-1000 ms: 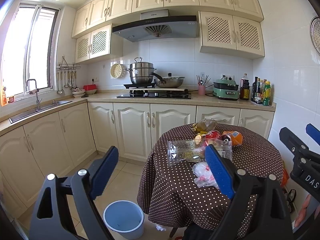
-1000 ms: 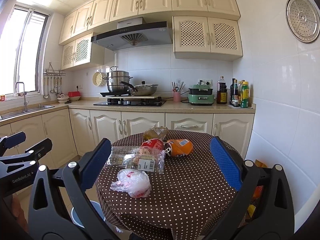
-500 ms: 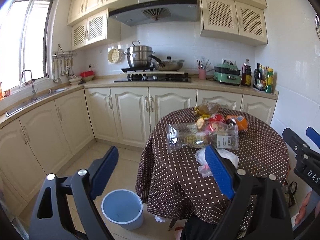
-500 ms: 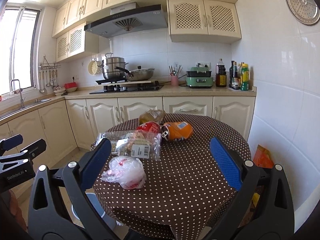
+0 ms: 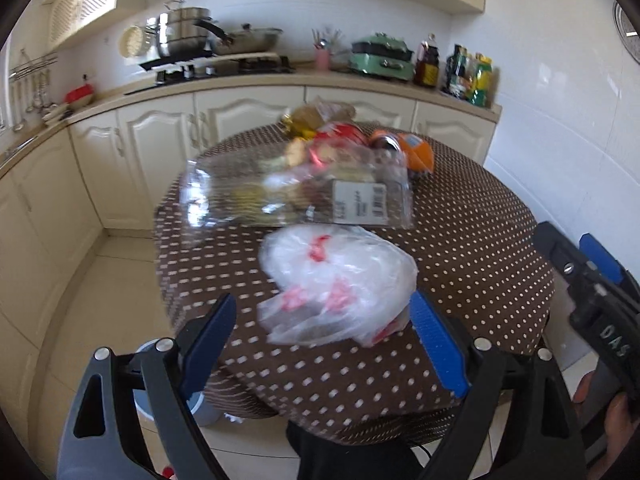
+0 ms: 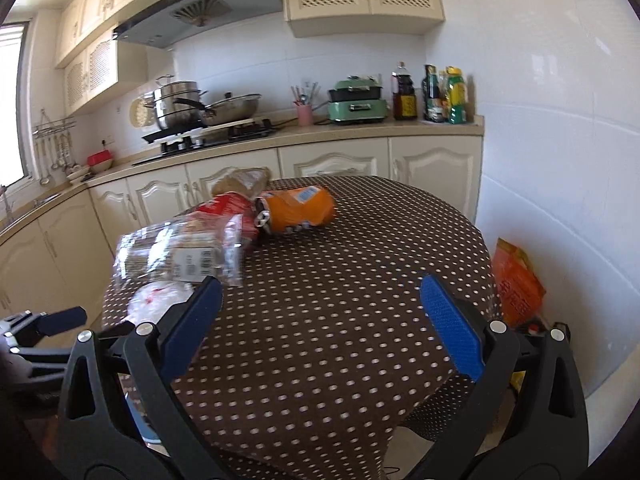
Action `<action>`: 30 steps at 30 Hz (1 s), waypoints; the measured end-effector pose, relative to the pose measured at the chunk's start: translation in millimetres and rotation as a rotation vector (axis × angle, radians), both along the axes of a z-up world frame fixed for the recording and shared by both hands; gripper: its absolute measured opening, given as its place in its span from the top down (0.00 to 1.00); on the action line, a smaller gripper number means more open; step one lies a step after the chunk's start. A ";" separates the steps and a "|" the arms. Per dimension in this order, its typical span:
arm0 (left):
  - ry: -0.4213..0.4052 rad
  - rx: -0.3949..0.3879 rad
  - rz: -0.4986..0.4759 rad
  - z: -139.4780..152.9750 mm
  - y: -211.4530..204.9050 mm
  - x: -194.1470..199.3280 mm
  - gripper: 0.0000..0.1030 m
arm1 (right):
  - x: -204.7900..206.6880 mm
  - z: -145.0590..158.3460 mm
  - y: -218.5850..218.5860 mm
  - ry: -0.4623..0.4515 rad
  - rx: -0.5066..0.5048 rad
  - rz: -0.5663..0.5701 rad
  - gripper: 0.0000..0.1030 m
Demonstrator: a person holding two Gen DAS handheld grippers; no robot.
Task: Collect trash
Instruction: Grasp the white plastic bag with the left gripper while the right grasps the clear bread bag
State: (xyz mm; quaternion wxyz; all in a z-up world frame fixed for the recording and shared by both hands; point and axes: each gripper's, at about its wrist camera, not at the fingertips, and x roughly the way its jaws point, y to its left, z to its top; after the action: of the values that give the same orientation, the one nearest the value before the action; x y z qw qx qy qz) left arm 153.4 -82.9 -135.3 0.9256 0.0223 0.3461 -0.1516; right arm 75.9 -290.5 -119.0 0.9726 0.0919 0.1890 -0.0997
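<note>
Both views have closed in on the round table (image 5: 472, 240) since half a second ago, and the cupboards and hood that filled the upper frame have slid mostly out of the left view. The left gripper (image 5: 324, 344) now hangs with its jaws wide just short of the white bag (image 5: 340, 280), which sits nearly between the blue pads (image 5: 438, 344) but is not pinched; earlier the bag lay well ahead of them. Behind the bag lies the clear wrapper (image 5: 304, 192), then the red packet (image 5: 340, 140), the orange can (image 5: 416, 152) and a brown bag (image 5: 316, 114) at the far edge. The right gripper (image 6: 320, 320), jaws wide and empty, is over bare tablecloth, closer than before. The bin (image 5: 200, 404) shows only as a sliver under the left finger.
</note>
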 end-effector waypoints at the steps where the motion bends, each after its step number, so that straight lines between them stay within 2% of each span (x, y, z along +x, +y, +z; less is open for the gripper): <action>1: 0.021 0.004 -0.013 -7.2 -7.7 9.4 0.16 | 3.1 -1.7 -5.1 0.004 0.005 -0.011 0.06; 4: 0.054 0.027 -0.022 -22.4 -19.9 28.7 0.16 | 13.1 -8.2 -14.9 0.017 0.015 -0.017 0.06; 8: 0.065 0.016 -0.040 -25.3 -18.7 37.6 0.17 | 27.3 -15.6 -12.5 0.033 0.022 -0.002 0.06; 11: 0.066 -0.011 -0.069 -24.2 -12.0 38.9 0.27 | 39.0 -18.8 -8.4 0.048 0.037 0.026 0.06; 16: 0.063 -0.057 -0.105 -19.4 0.8 28.0 0.38 | 49.2 -19.9 -2.9 0.058 0.070 0.063 0.06; 22: 0.011 -0.094 -0.165 -9.3 12.0 -2.6 0.42 | 49.9 -16.0 6.2 0.057 0.099 0.091 0.06; 26: -0.052 -0.104 -0.120 2.4 32.0 -21.0 0.42 | 54.8 -14.6 12.9 0.062 0.118 0.108 0.06; 30: -0.094 -0.116 -0.006 13.3 62.5 -22.5 0.42 | 71.1 -14.5 27.8 0.080 0.137 0.165 0.06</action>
State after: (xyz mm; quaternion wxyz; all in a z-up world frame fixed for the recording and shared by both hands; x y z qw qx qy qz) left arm 130.9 -20.4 -122.0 0.9402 -0.0234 0.2926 -0.1729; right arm 147.1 -262.7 -133.5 0.9606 0.1384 0.2409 -0.0097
